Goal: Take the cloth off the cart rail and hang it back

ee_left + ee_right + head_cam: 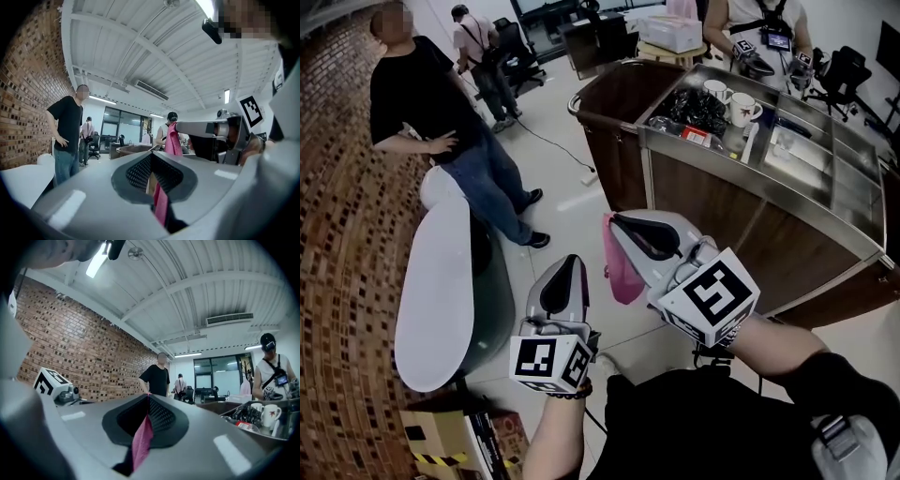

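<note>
Both claws are clamped on the pink cloth (624,267). The L gripper view shows a pink strip pinched between that claw's pads, and the R gripper view shows the same. From the head view, the left gripper (574,264) and right gripper (613,221) sit close together, w/ the cloth hanging below the R one, in the air. It's off the rail (581,105) and short of the cart's (741,202) near side panel.

Step in hand, as I read it: carry the cloth to the rail at the cart's far-left end and drape it.
- Spread the claws apart first so the top edge is taut and level.
- Bring it over the rail from above and let about half fall each side.
- Don't let go until the weight is balanced, else it slides off.

Room:
- The floor between the grippers and the cart's left end looks open.
- A white table (436,291) and a bystander (431,103) are on the L, well apart from the rail.
- A cable (553,141) lies on the floor near that end.
- Mugs (739,108) and clutter sit in the cart top beside the rail, so keep the R claw outside the rim.
</note>
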Available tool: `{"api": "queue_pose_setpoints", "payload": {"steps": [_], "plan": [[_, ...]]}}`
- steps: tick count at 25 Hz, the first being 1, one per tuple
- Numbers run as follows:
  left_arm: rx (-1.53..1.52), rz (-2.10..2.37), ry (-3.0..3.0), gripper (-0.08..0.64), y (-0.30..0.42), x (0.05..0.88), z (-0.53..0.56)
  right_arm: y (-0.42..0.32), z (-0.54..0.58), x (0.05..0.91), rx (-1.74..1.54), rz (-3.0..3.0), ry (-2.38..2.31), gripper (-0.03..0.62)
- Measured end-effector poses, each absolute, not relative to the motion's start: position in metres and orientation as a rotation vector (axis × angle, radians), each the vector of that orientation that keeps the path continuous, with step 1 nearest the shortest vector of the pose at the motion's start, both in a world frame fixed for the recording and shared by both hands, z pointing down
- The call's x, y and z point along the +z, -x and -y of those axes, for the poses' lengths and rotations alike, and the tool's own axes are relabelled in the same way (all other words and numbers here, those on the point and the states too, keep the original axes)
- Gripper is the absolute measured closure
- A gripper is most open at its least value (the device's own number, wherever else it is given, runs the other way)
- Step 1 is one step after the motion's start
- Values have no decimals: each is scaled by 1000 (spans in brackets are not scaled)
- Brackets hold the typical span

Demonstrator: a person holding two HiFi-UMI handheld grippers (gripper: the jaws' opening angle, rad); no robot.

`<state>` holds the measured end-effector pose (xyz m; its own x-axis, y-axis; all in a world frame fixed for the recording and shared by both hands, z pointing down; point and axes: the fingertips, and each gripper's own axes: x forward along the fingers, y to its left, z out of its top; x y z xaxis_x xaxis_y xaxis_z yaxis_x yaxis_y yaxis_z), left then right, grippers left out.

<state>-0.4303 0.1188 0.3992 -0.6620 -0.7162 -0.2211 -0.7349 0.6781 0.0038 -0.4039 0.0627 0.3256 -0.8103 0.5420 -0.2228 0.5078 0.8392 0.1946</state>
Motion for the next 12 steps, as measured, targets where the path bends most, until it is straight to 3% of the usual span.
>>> {"api": "queue_pose_setpoints", "payload": {"steps": [12], "plan": [[147, -2584, 1396, 557, 543, 384, -209, 510, -140, 309, 151, -2816, -507, 588]]}}
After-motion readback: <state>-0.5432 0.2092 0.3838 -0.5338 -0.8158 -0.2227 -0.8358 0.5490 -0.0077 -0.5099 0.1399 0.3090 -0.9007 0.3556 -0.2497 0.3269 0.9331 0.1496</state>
